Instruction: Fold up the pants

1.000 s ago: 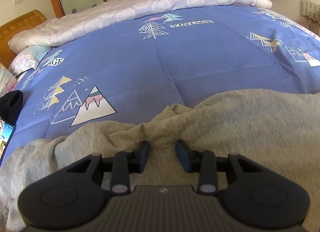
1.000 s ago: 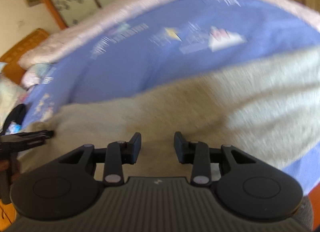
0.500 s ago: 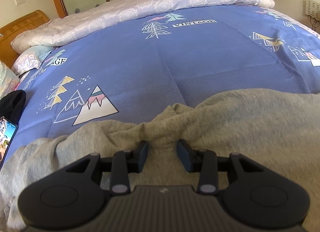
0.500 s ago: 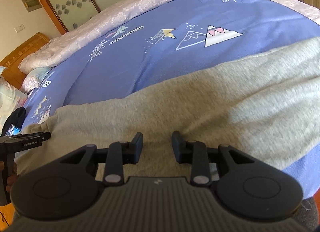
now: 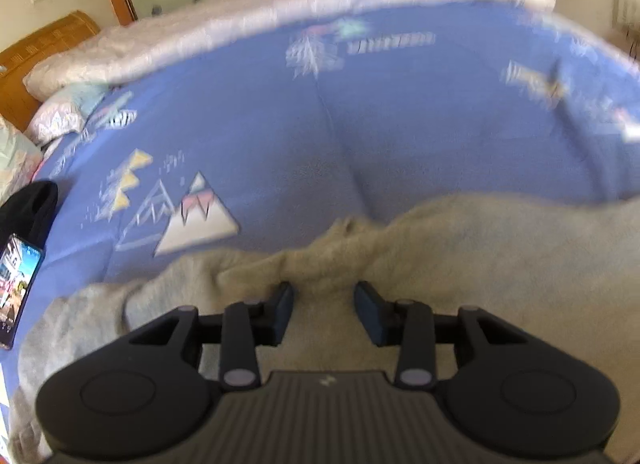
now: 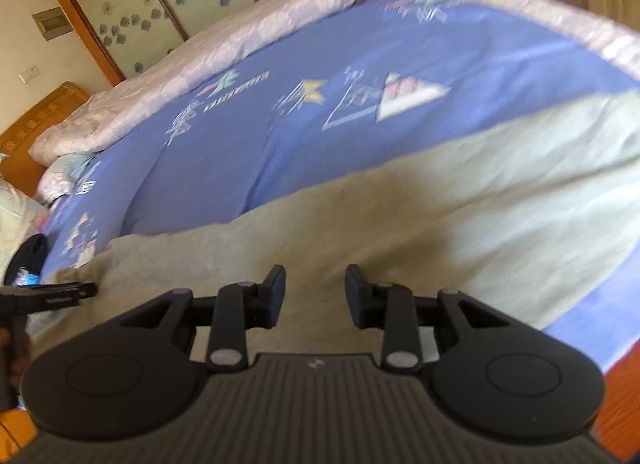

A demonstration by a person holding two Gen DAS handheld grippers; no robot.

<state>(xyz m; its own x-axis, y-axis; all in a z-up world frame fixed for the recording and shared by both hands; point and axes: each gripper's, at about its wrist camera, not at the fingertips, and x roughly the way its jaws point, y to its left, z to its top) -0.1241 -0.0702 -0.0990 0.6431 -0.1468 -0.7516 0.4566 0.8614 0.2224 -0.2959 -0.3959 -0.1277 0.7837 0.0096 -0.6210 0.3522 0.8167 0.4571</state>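
Note:
Grey sweatpants lie spread along the near edge of a blue patterned bed cover. My left gripper is open just above a bunched fold of the pants, holding nothing. In the right wrist view the pants stretch across the frame, and my right gripper is open over their flat middle, holding nothing. The left gripper's tip shows at the left edge of that view, at the pants' end.
A phone and a black item lie at the bed's left edge. A rolled white quilt runs along the far side. A wooden headboard stands at left, floor at lower right.
Both views have blurred with motion. The left gripper's view has shifted slightly over the fold. The right gripper has tilted and drawn a little nearer the pants. Both stay open.

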